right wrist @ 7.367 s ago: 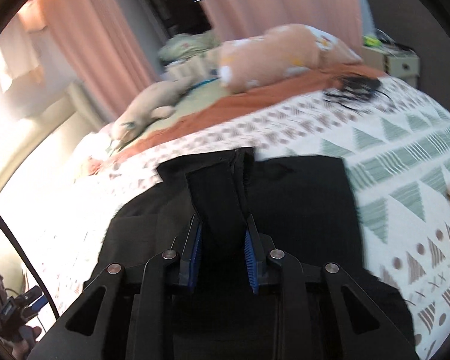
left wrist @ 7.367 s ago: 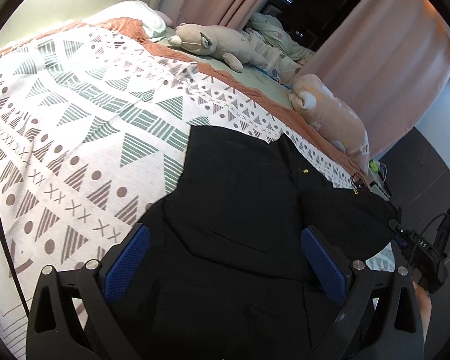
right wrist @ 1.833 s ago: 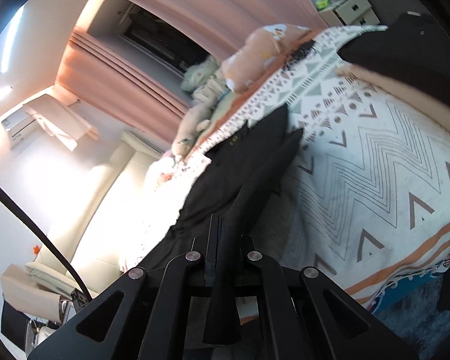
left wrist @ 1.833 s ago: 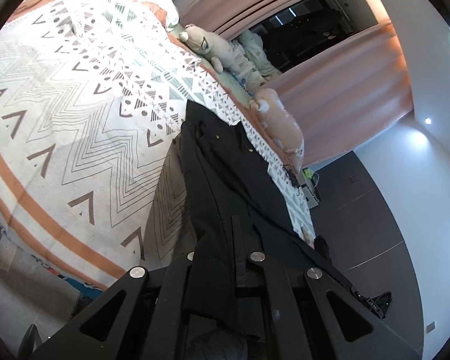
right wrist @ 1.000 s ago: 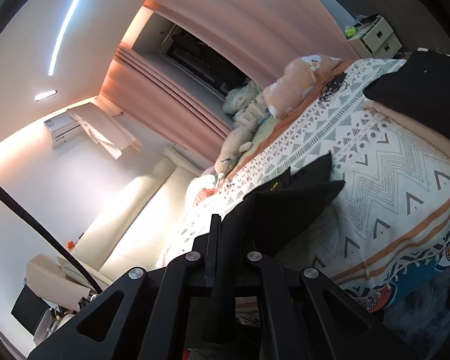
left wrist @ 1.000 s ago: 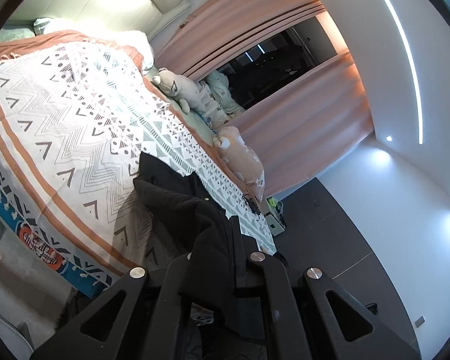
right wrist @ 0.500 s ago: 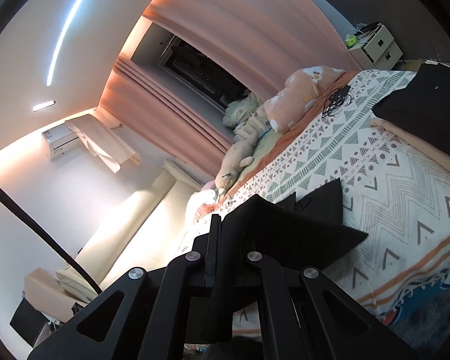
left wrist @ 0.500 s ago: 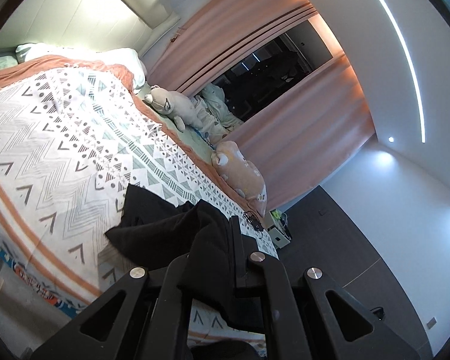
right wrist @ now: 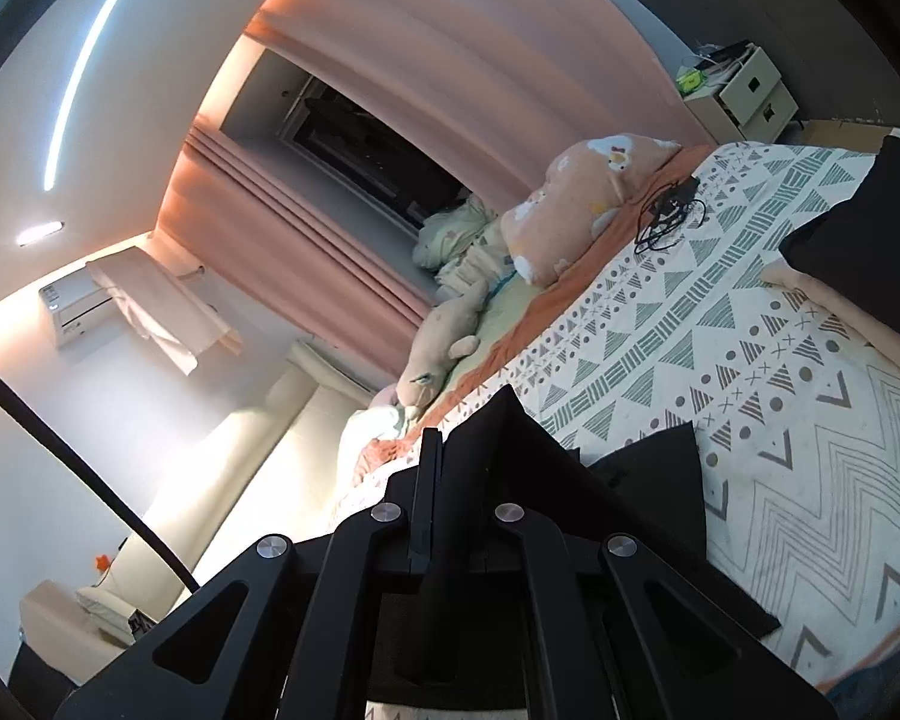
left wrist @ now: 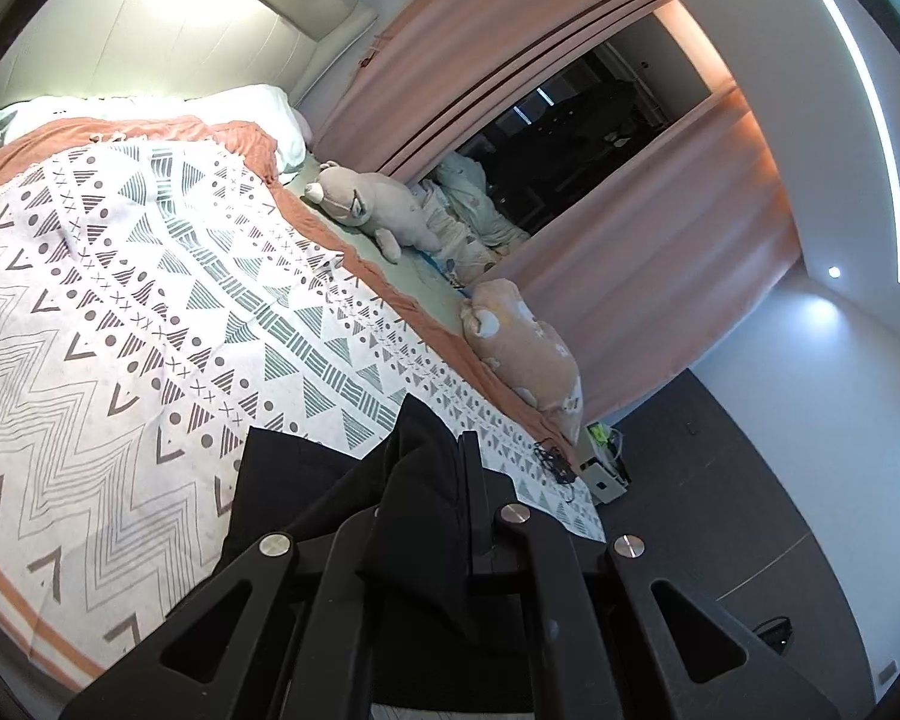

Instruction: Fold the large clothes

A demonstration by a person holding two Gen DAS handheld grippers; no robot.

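Observation:
A large black garment point(left wrist: 306, 480) hangs between my two grippers above the near part of the patterned bedspread point(left wrist: 120, 312). My left gripper point(left wrist: 444, 468) is shut on one pinched edge of it; the cloth bunches up over the fingers and drapes down to the left. In the right wrist view the same black garment point(right wrist: 570, 498) spreads to the right over the bedspread point(right wrist: 780, 360), and my right gripper point(right wrist: 450, 468) is shut on a raised peak of it. Both sets of pads are hidden by cloth.
Two plush toys point(left wrist: 366, 204) point(left wrist: 528, 348) and a bundle of pale bedding lie along the bed's far side by pink curtains point(left wrist: 630, 210). A black cable tangle point(right wrist: 669, 213) rests on the bed corner. A small cabinet point(right wrist: 741, 93) stands on the dark floor; a person's dark sleeve point(right wrist: 870, 240) shows at right.
Both grippers have carried the garment forward over the bed. The bedspread fills more of each view, and the cloth now lies further up the bed than half a second ago.

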